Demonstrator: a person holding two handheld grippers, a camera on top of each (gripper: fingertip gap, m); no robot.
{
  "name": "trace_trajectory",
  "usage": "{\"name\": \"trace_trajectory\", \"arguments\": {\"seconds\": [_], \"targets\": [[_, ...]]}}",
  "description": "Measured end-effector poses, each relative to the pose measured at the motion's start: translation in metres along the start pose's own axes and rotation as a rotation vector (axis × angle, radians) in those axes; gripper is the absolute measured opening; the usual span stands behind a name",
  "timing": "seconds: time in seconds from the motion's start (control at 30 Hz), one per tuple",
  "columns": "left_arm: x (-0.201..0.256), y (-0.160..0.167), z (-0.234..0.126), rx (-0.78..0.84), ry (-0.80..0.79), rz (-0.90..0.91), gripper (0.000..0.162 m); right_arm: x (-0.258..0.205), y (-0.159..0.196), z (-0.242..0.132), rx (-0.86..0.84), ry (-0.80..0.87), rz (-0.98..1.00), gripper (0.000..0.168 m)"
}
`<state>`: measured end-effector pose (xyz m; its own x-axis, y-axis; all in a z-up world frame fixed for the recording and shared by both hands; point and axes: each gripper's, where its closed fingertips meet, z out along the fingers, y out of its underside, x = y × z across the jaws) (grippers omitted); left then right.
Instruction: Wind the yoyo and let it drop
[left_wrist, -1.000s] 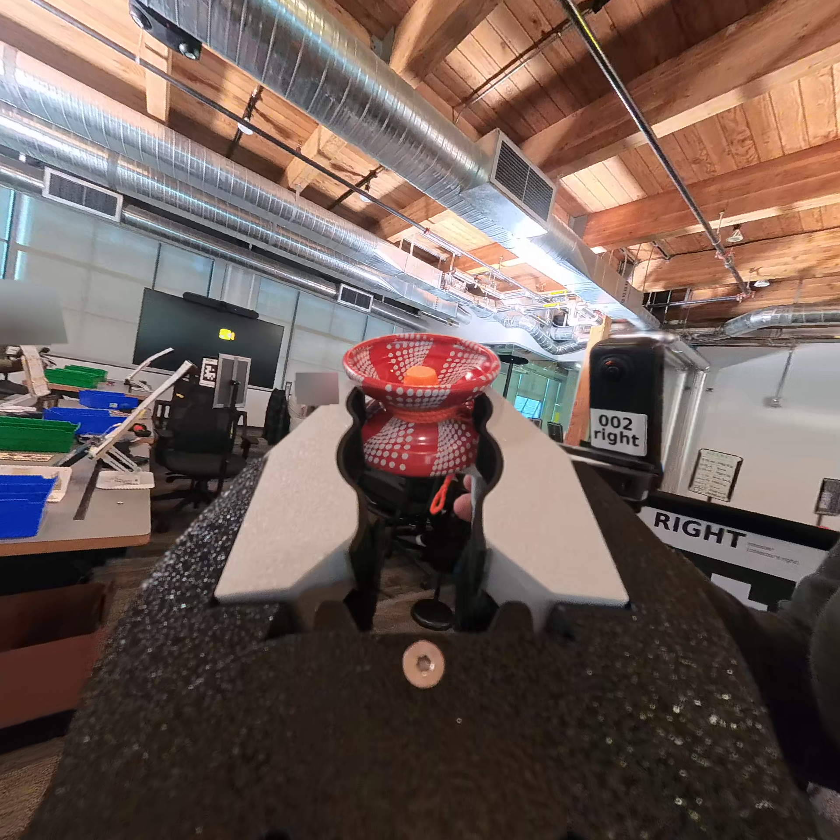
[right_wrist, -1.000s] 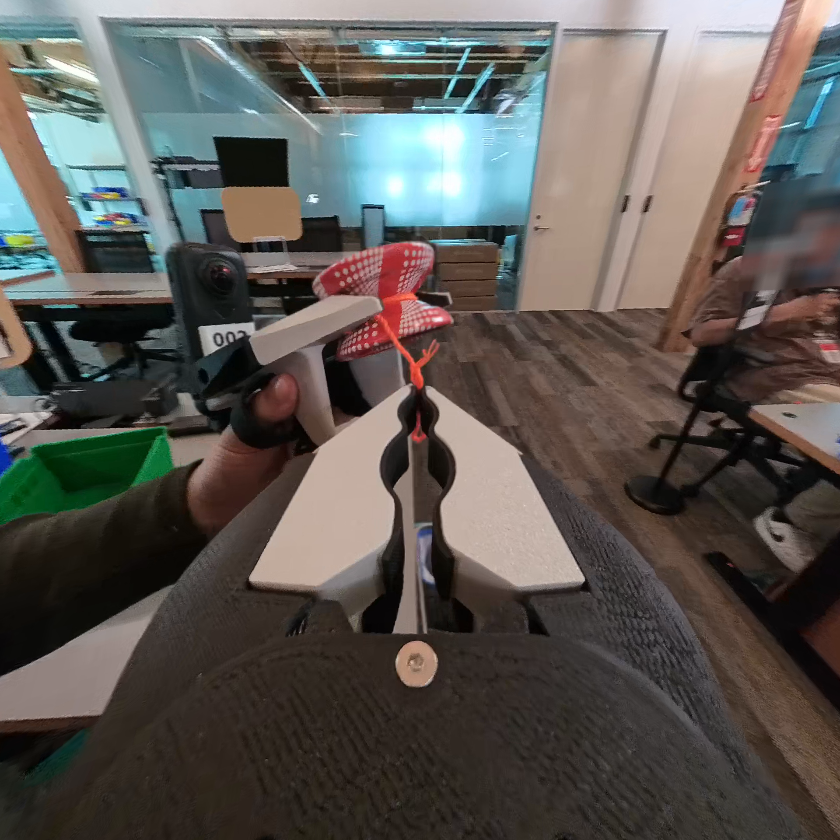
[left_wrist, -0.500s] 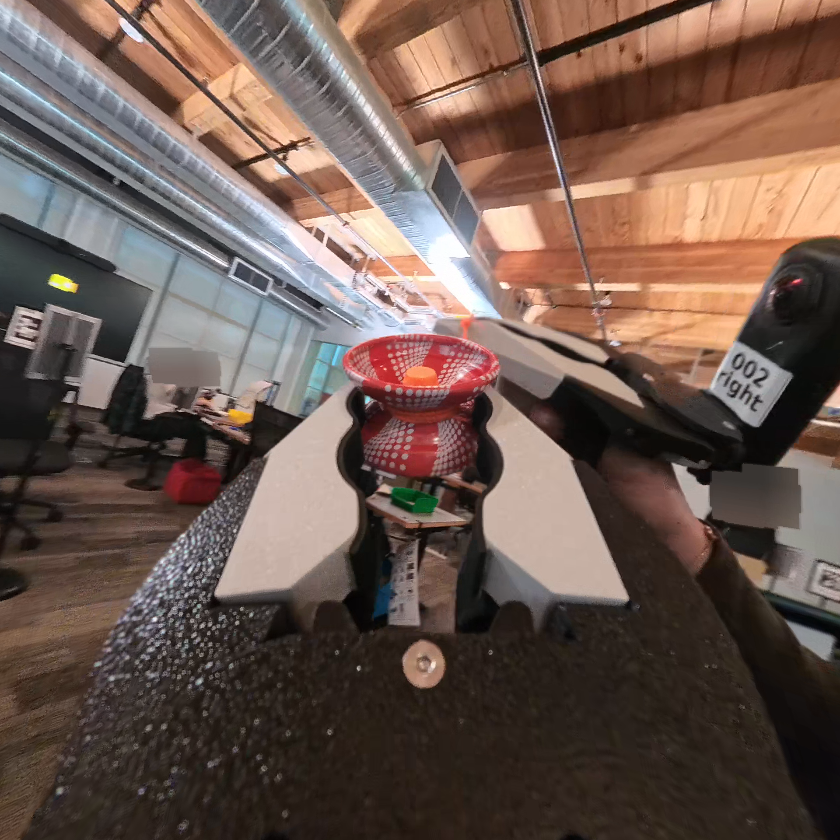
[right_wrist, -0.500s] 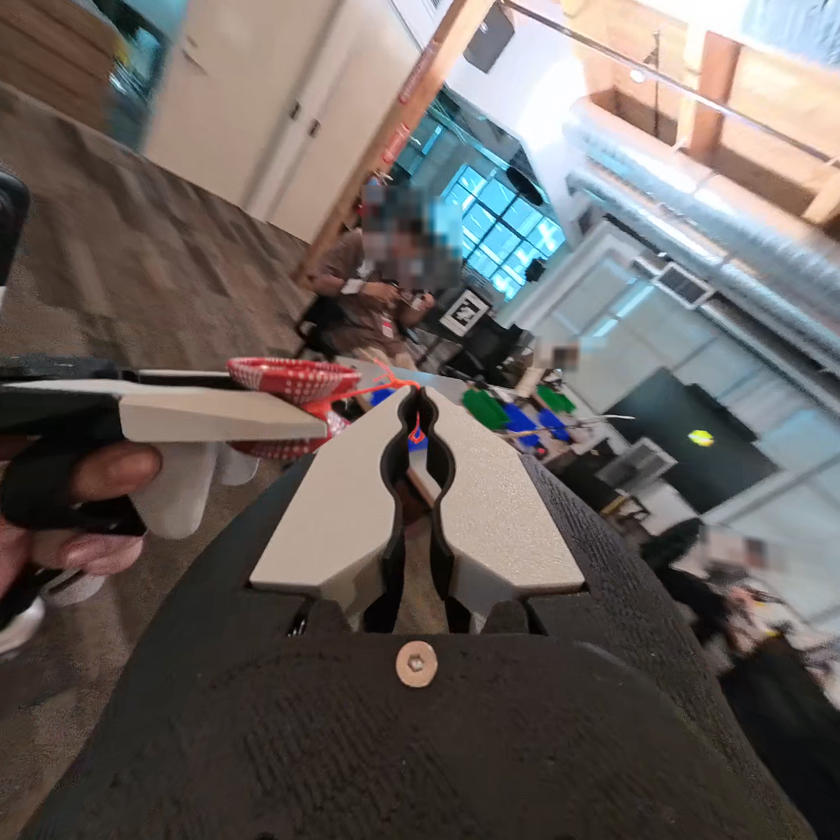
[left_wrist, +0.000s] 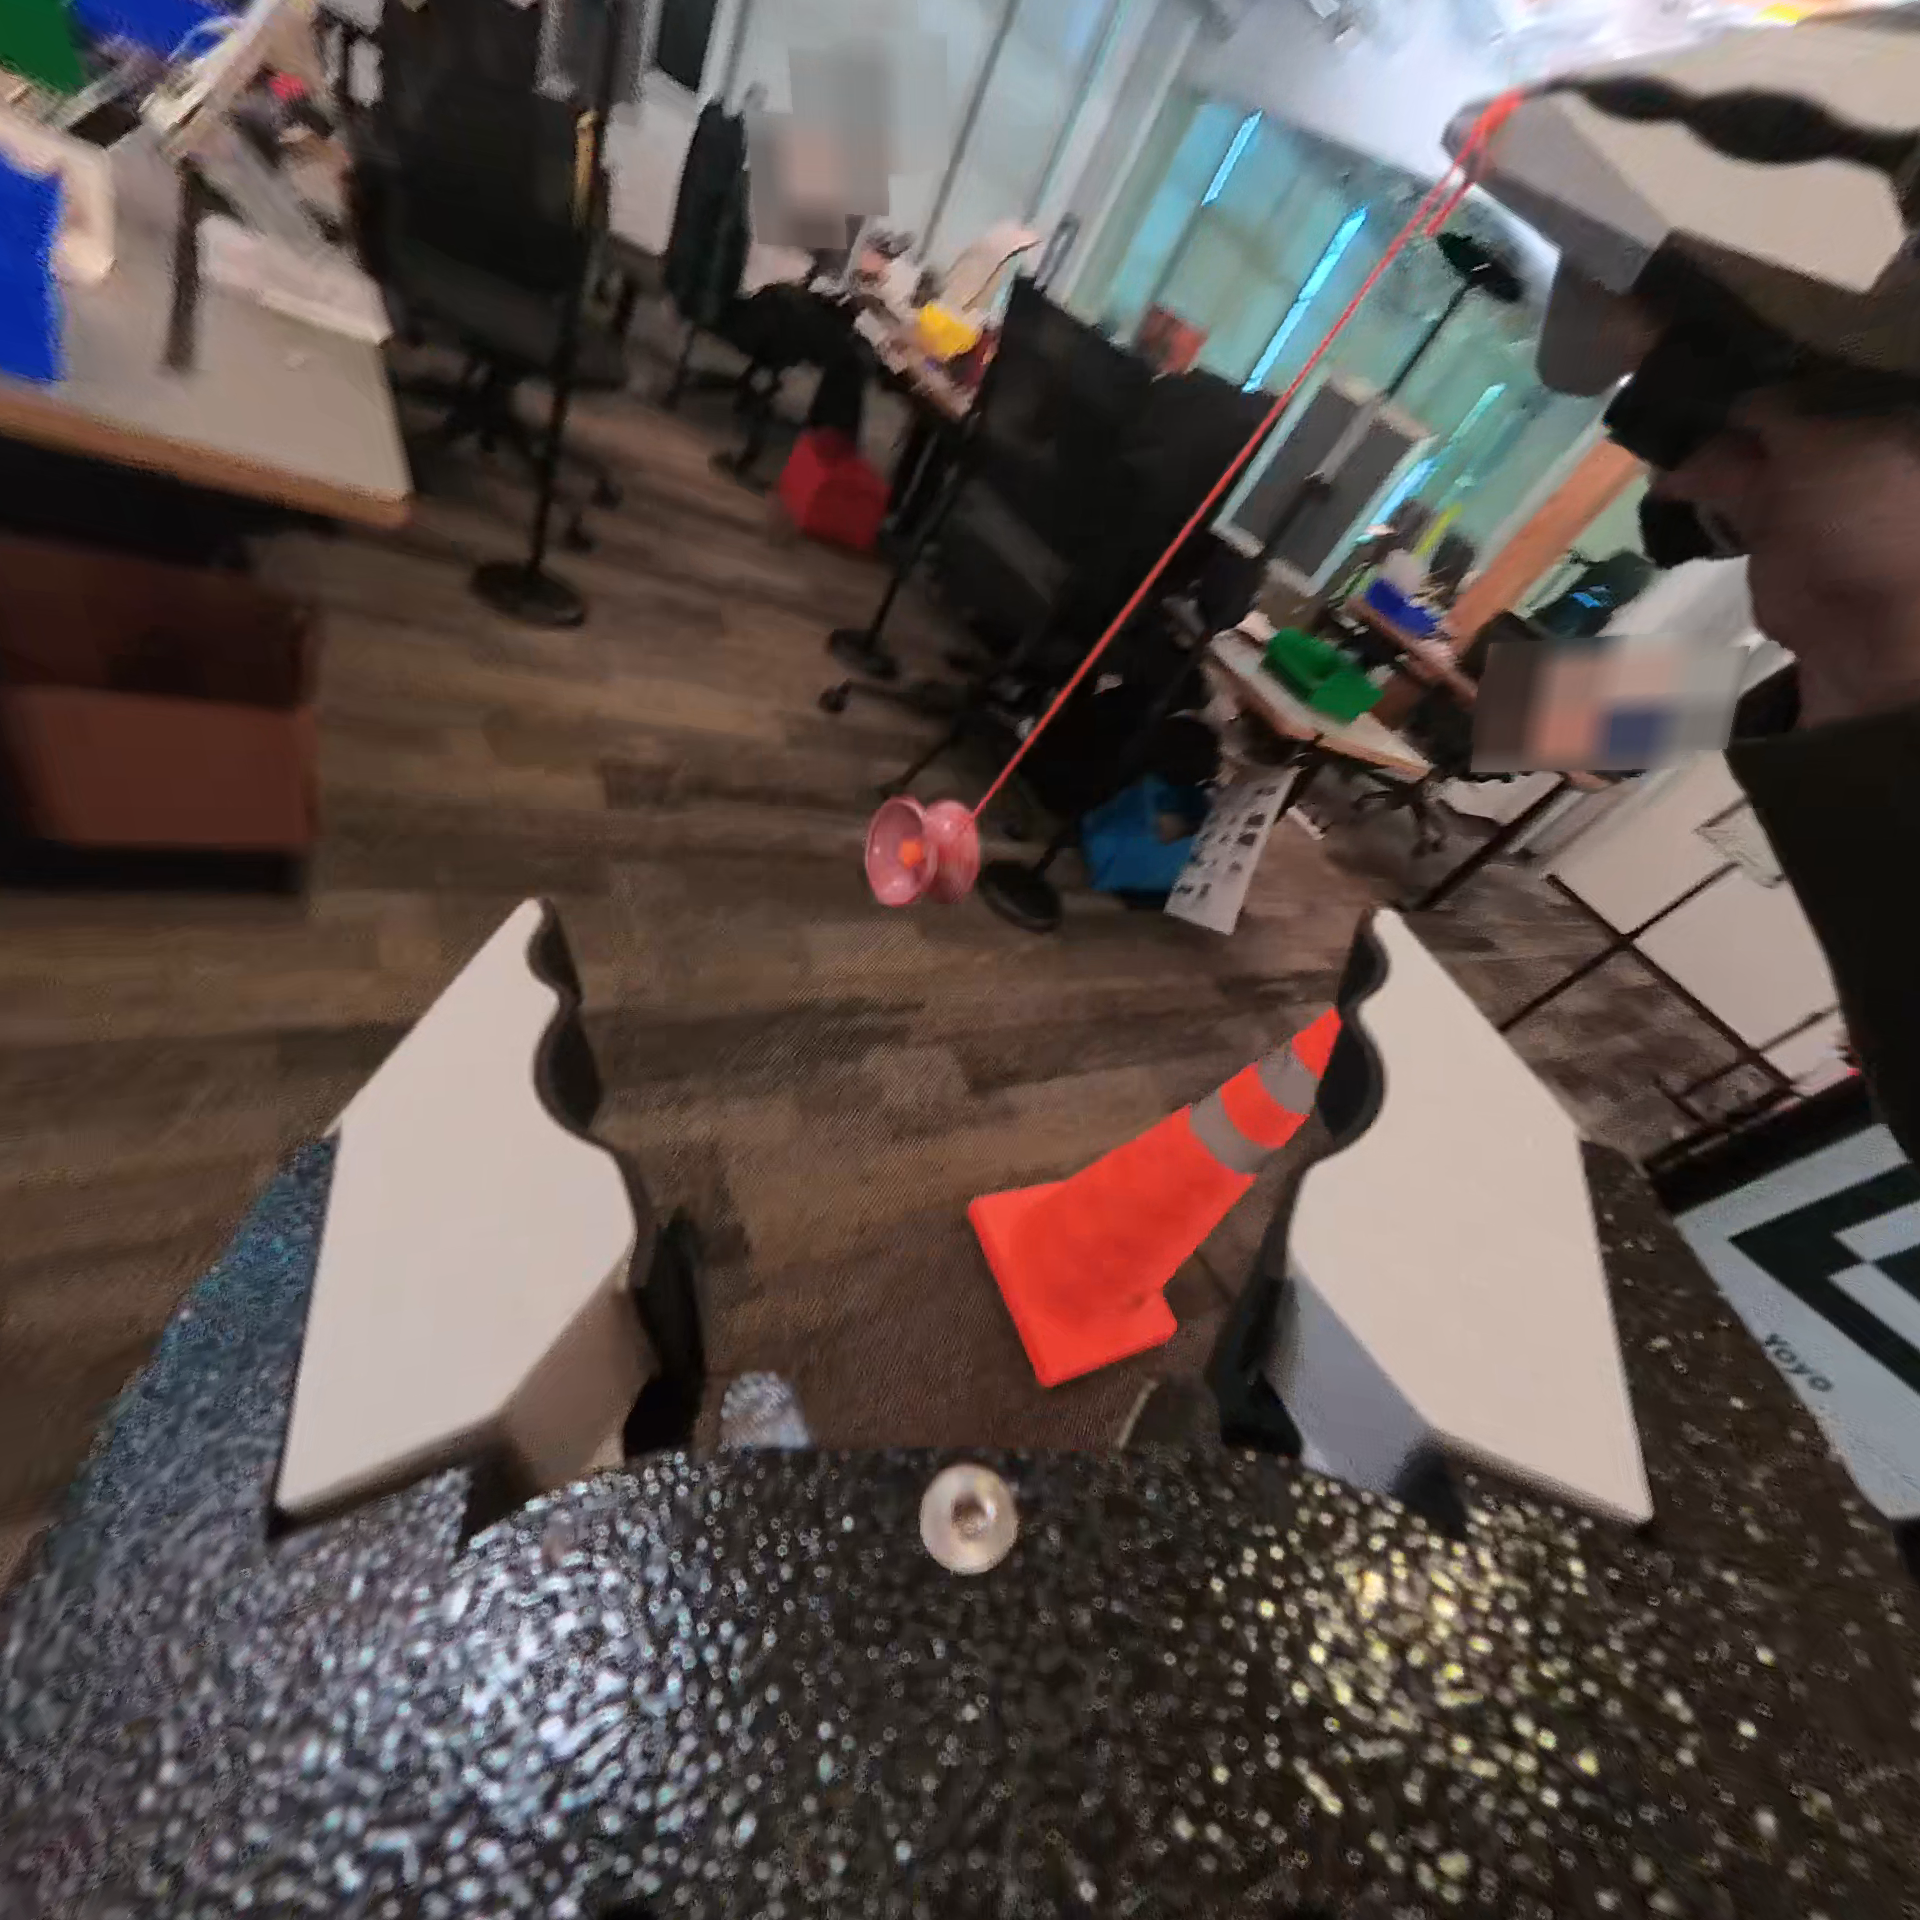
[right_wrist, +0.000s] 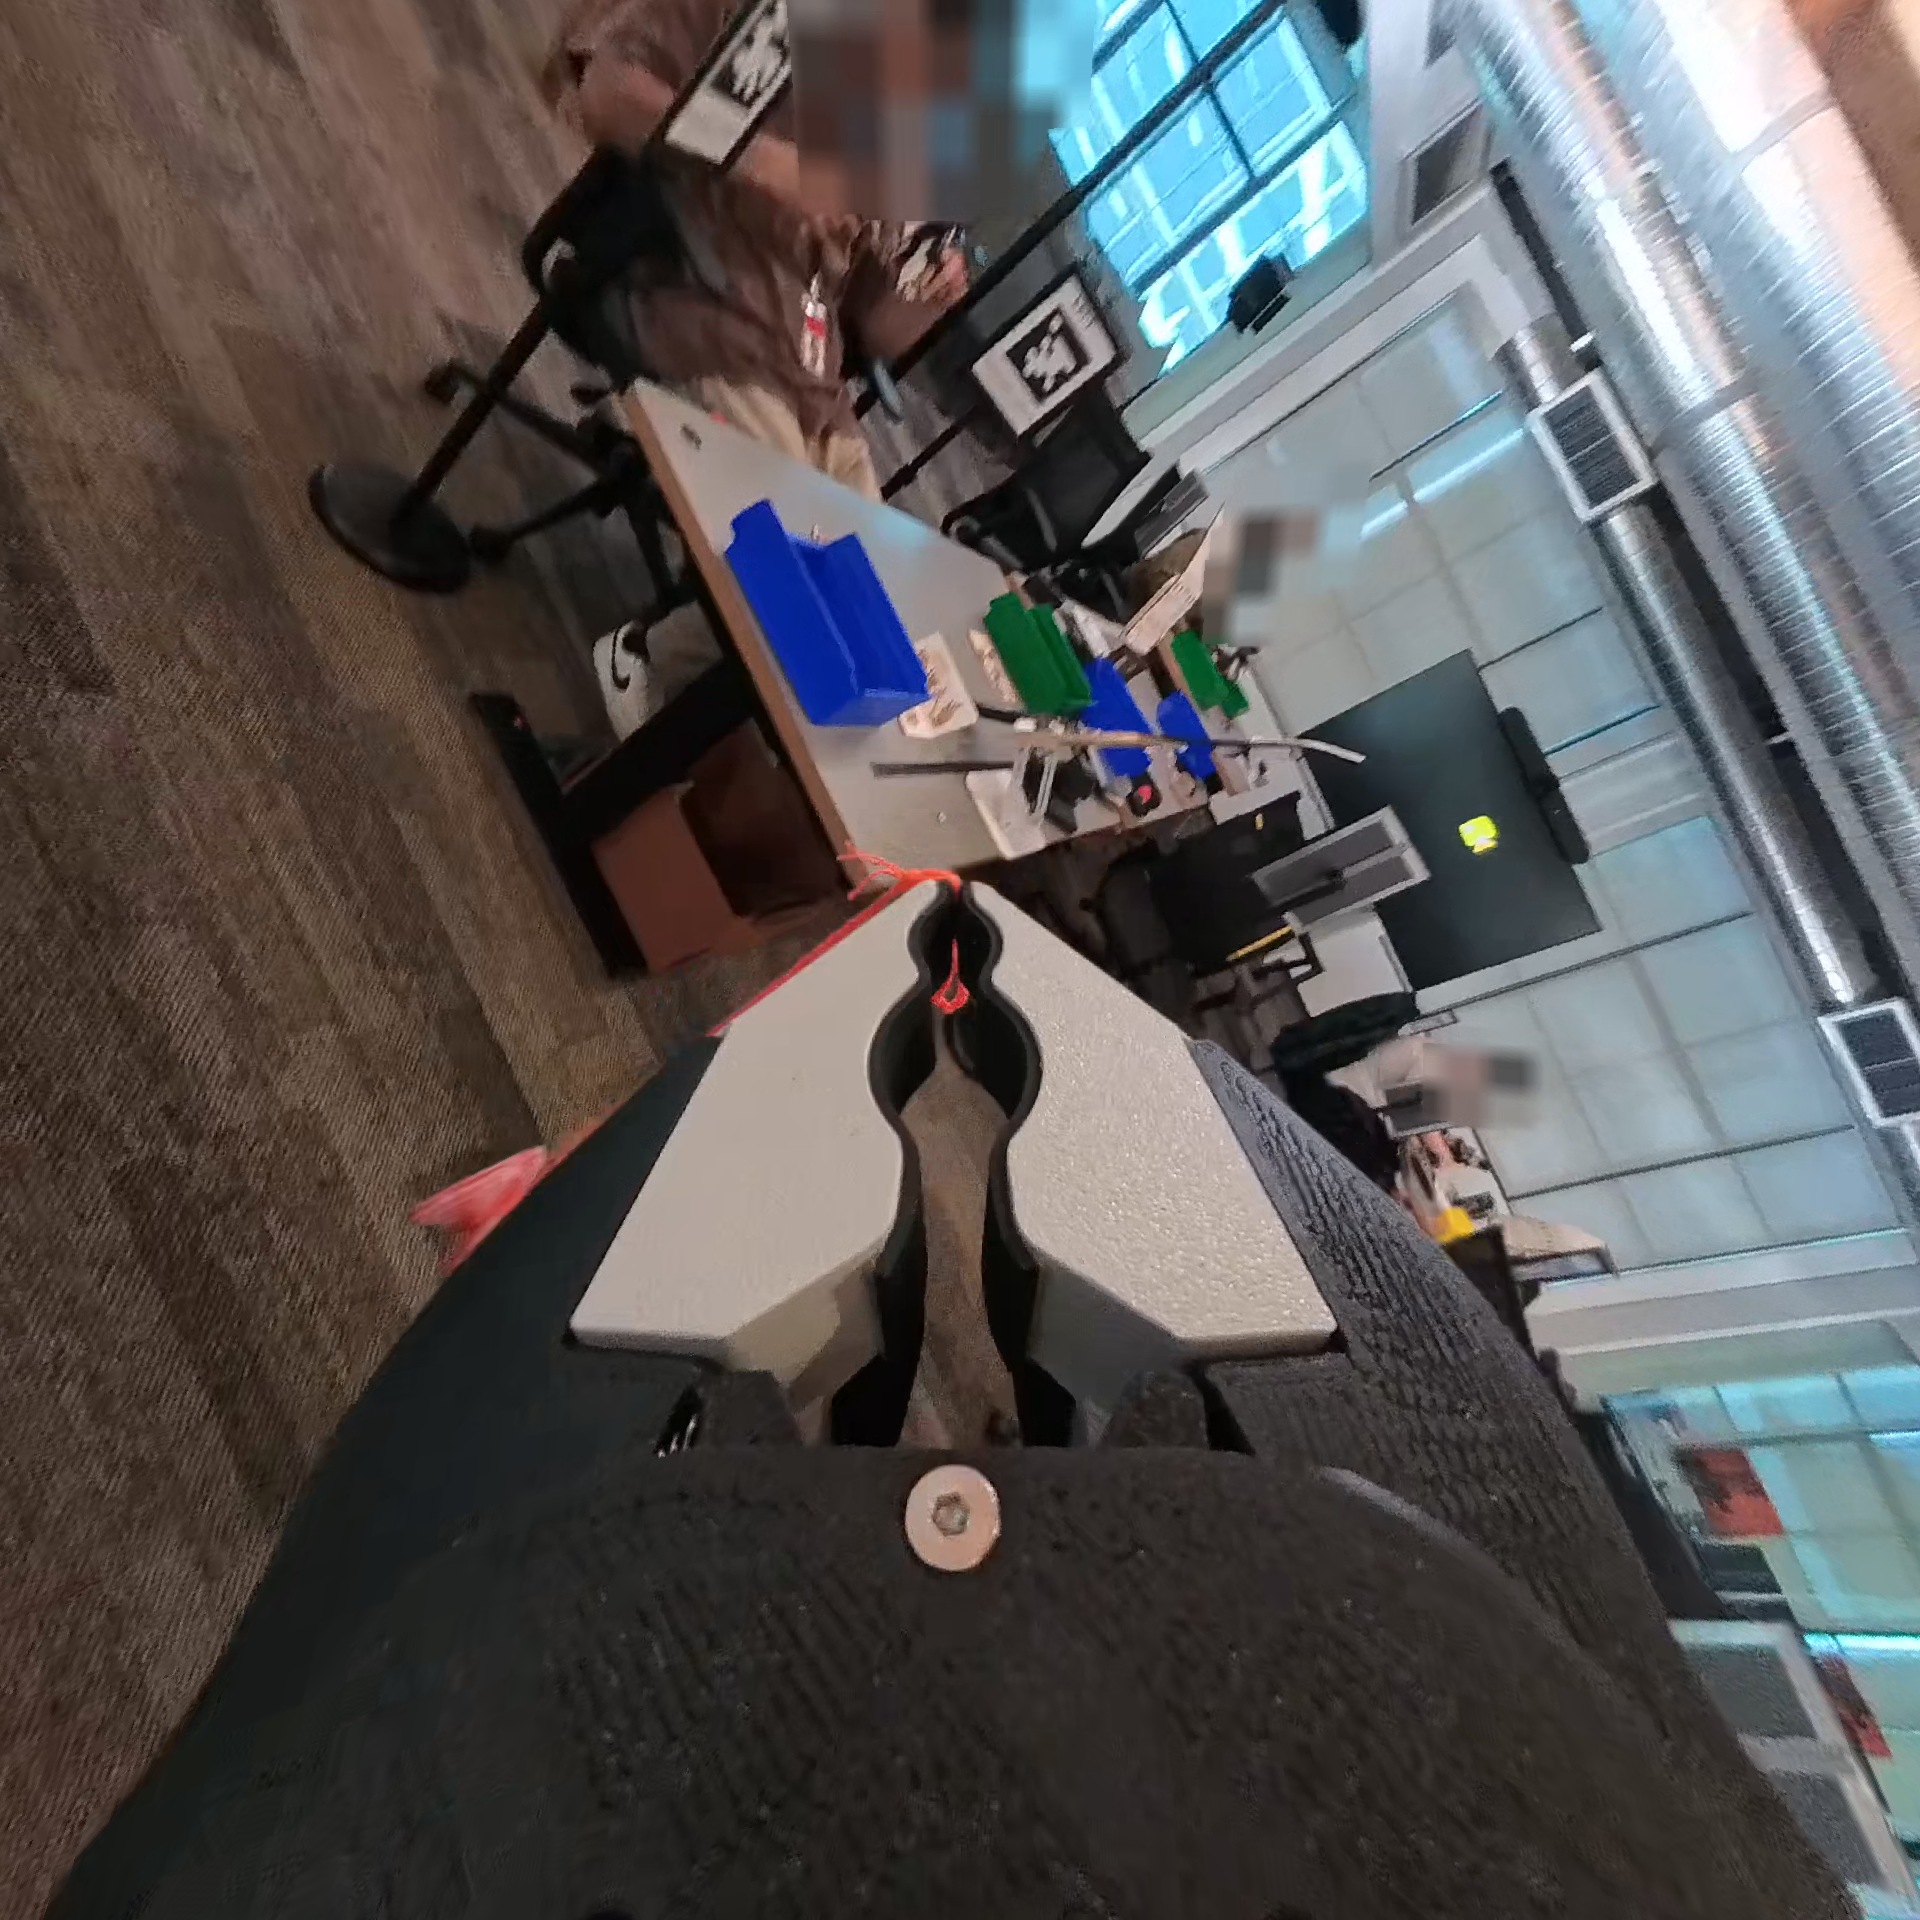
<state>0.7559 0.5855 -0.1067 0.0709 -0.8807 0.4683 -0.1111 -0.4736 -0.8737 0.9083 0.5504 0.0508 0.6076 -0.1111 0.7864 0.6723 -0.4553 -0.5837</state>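
Above the wood-grain plank floor (left_wrist: 727, 1039), the yoyo (left_wrist: 923, 850) hangs in the air at the end of a thin red string (left_wrist: 1195, 520), clear of both sets of tongs. It is a butterfly-shaped toy, two flared red cups joined at a narrow waist, its pattern smeared to pink by blur, with a small orange hub in the cup that faces the left wrist camera. The string runs taut and straight from its waist up and to the right, to the tip of the right tongs (left_wrist: 1496, 104), which show in that view as pale grey wedges with a wavy black inner edge.

The left tongs (left_wrist: 956, 1039) stand wide apart and hold nothing: two flat, matte grey plastic fingers (left_wrist: 468, 1195) with scalloped black inner faces, mounted in a coarse, speckled black body with a bright screw head at its centre. Below the yoyo, seen through the gap, an orange traffic cone (left_wrist: 1122, 1226) with grey bands and a square base appears tilted on the floor.

In the right wrist view the right tongs (right_wrist: 956, 914) are nearly closed, their tips meeting and pinching the string (right_wrist: 914, 881), whose frayed knot sits at the tip while a short loop dangles in the scalloped hollow behind. Beyond them stands a grey table (right_wrist: 790, 499) bearing blue bins (right_wrist: 821, 623) and green bins (right_wrist: 1034, 655).
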Motion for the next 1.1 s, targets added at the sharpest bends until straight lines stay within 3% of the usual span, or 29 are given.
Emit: {"name": "trace_trajectory", "arguments": {"seconds": [0.17, 0.27, 0.33, 0.4, 0.5, 0.6, 0.9, 1.1], "targets": [[-0.036, 0.020, -0.068, -0.064, -0.190, 0.011, 0.132, -0.029, 0.060, 0.024, -0.085, -0.051, 0.022, 0.000], [-0.044, 0.021, -0.085, -0.076, -0.258, 0.027, 0.128, -0.045, 0.093, 0.052, -0.139, -0.094, 0.016, 0.000], [-0.044, 0.017, -0.089, -0.051, -0.264, 0.022, 0.126, -0.032, 0.098, 0.073, -0.166, -0.092, -0.001, 0.000], [-0.042, 0.015, -0.088, -0.042, -0.266, 0.024, 0.124, 0.036, 0.059, 0.075, -0.092, 0.057, -0.049, 0.000], [-0.036, 0.017, -0.083, -0.048, -0.264, 0.039, 0.122, 0.164, -0.041, 0.025, 0.136, 0.301, -0.024, 0.000], [-0.030, 0.024, -0.075, -0.071, -0.240, 0.038, 0.121, 0.209, -0.080, -0.003, 0.191, 0.339, -0.060, 0.000], [-0.020, 0.012, -0.069, -0.056, -0.219, 0.056, 0.119, 0.158, -0.037, 0.042, 0.059, 0.189, -0.076, 0.000], [-0.006, -0.009, -0.078, -0.030, -0.215, 0.114, 0.119, 0.127, -0.011, 0.041, 0.029, 0.168, -0.042, 0.000]]}}
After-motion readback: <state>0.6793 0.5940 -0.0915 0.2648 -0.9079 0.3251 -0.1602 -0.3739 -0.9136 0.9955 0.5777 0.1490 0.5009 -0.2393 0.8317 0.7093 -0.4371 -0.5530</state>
